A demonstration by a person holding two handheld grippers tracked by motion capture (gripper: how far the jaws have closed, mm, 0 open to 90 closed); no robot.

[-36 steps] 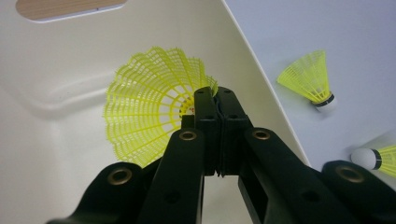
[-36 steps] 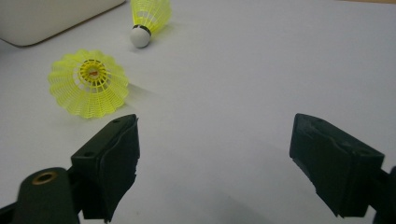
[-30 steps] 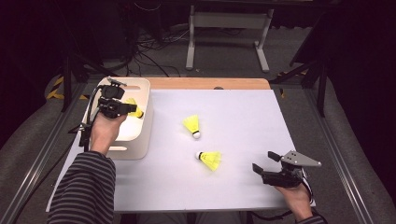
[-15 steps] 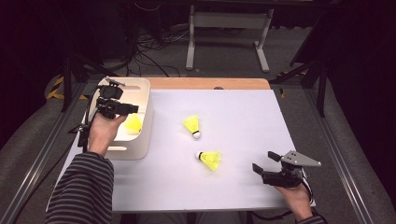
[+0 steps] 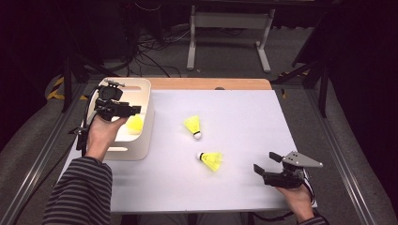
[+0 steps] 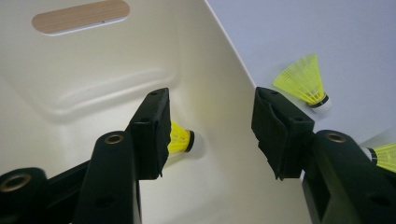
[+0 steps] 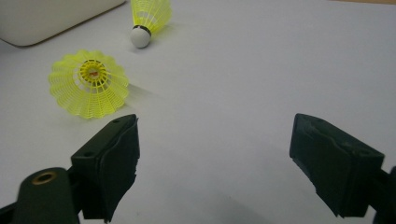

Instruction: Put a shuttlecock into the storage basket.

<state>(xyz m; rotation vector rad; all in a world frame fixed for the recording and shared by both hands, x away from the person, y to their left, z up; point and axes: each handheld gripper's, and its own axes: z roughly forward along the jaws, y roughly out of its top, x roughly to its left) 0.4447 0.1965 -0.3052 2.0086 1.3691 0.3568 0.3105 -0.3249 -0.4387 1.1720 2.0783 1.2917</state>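
Over the left side of the table [image 5: 244,112], a cream plastic bin [image 5: 141,145] with rounded corners and smooth moulded walls is sitting on the pale matte tabletop, and the left gripper [image 5: 133,110] is hovering above its opening in the person's left hand [image 5: 101,133], a striped sleeve [image 5: 80,192] trailing behind it. Its black, blocky jaws have just been opening and are now standing apart with nothing pressed between them; in the left gripper view the left gripper [image 6: 210,123] is framing a yellow shuttlecock [image 6: 180,138] that is lying on its side on the bin's glossy floor, its white rounded cork and black band pointing toward the bin wall, its skirt partly hidden behind one jaw. From the high view that same shuttlecock [image 5: 135,123] is showing as a yellow patch inside the bin, near the right wall. Moving right, a second shuttlecock [image 5: 193,126] is lying on the open tabletop, its ribbed, net-like plastic skirt flaring away from the white cork. Just nearer the person, a third shuttlecock [image 5: 211,159] is lying on its side, cork pointing left, well apart from the bin. At the right edge, the right gripper [image 5: 265,164] is resting low over the table in the person's right hand [image 5: 295,199], a grey three-cornered plate on top, its jaws spread wide and empty; the right gripper view is showing the third shuttlecock's latticed cone just beyond the left jaw.
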